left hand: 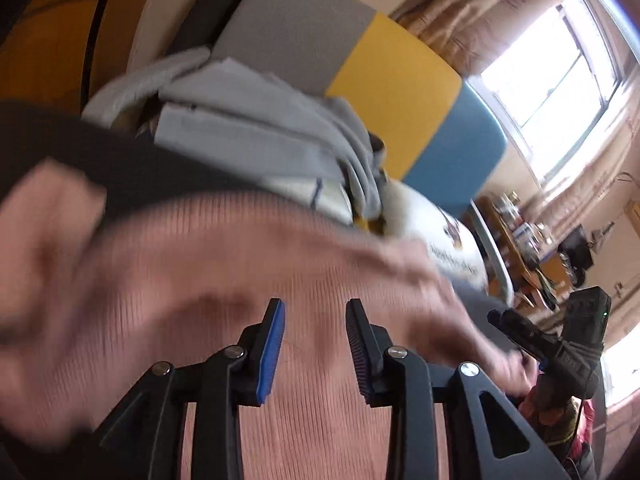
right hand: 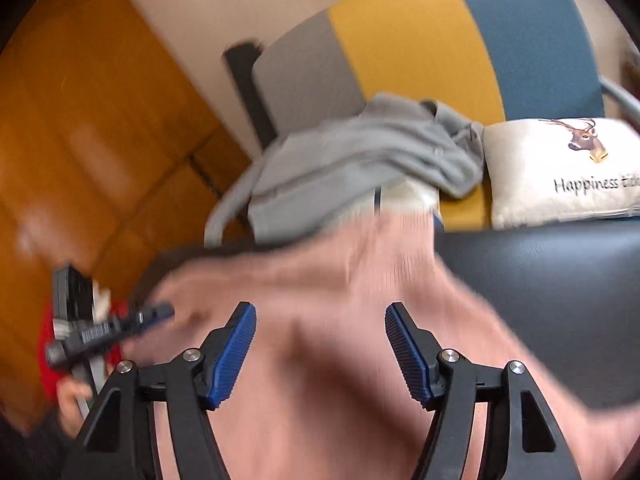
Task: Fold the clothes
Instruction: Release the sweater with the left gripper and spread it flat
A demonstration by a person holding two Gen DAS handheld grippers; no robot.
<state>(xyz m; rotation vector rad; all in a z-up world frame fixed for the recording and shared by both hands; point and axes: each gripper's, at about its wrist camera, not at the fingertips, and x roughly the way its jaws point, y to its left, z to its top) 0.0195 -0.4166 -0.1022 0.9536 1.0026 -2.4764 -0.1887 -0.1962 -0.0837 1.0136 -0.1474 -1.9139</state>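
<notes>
A pink ribbed garment [left hand: 224,272] lies spread and motion-blurred on a dark surface, right under both grippers; it also fills the lower middle of the right wrist view [right hand: 320,320]. My left gripper [left hand: 316,312] hovers just over it with its jaws apart and nothing between them. My right gripper [right hand: 320,316] is wide open over the same cloth and empty. The left gripper shows at the lower left of the right wrist view [right hand: 156,314]; the right gripper shows at the right of the left wrist view [left hand: 500,318].
Behind the dark surface [right hand: 540,280] stands a chair with a grey, yellow and blue back [right hand: 416,36]. Grey clothes [right hand: 360,156] are piled on it beside a deer-print cushion [right hand: 560,168]. An orange wooden door [right hand: 80,120] is at the left, a window [left hand: 560,64] at the right.
</notes>
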